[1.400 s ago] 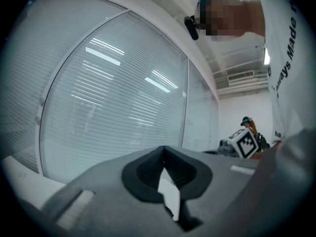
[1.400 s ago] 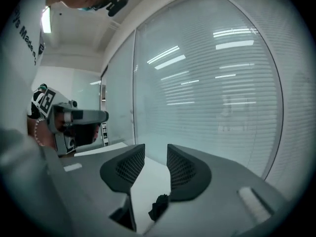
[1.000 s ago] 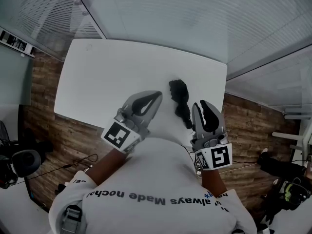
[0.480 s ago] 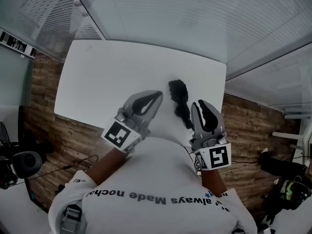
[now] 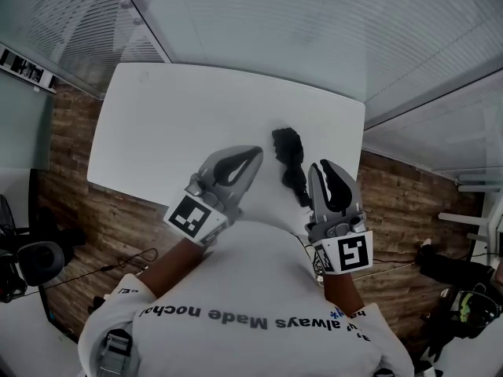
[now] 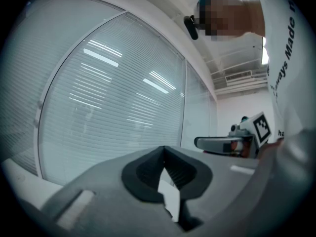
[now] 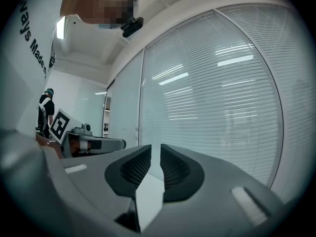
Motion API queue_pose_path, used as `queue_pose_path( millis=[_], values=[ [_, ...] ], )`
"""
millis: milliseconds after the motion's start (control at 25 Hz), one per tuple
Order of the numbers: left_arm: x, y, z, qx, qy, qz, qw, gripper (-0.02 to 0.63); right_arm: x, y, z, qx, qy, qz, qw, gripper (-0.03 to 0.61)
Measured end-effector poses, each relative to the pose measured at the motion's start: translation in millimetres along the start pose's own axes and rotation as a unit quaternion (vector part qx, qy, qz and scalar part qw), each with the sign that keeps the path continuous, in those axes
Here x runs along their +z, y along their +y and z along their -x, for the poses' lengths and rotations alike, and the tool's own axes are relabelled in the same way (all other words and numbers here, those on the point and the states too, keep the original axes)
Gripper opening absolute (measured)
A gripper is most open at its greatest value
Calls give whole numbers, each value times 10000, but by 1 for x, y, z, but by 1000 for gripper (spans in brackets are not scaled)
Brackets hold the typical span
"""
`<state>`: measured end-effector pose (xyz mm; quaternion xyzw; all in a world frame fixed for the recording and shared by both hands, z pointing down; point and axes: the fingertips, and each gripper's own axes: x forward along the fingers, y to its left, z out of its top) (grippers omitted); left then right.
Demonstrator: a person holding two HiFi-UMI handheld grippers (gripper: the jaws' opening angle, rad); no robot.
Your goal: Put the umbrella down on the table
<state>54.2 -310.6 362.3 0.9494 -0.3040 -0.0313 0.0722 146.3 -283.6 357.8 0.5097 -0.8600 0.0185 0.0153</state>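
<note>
The surface [image 5: 157, 108] looks smooth and white with a dull sheen, and the folded umbrella [image 5: 289, 157] is creased, matt black cloth. The left gripper [image 5: 253, 154] and right gripper [image 5: 326, 168] have matt grey plastic shells, their jaws lined with black ribbed pads [image 7: 131, 169]. The floor [image 5: 86, 203] is grainy brown wood planking, the person's shirt [image 5: 259, 289] soft white cloth
</note>
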Motion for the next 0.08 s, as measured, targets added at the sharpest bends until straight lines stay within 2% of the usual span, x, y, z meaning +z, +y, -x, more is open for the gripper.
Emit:
queue_pose_path(
  millis=[80],
  values=[
    [1,0,2,7,8,4,10000,3,1,1,0,-14,5,-20,10000,60]
  ],
)
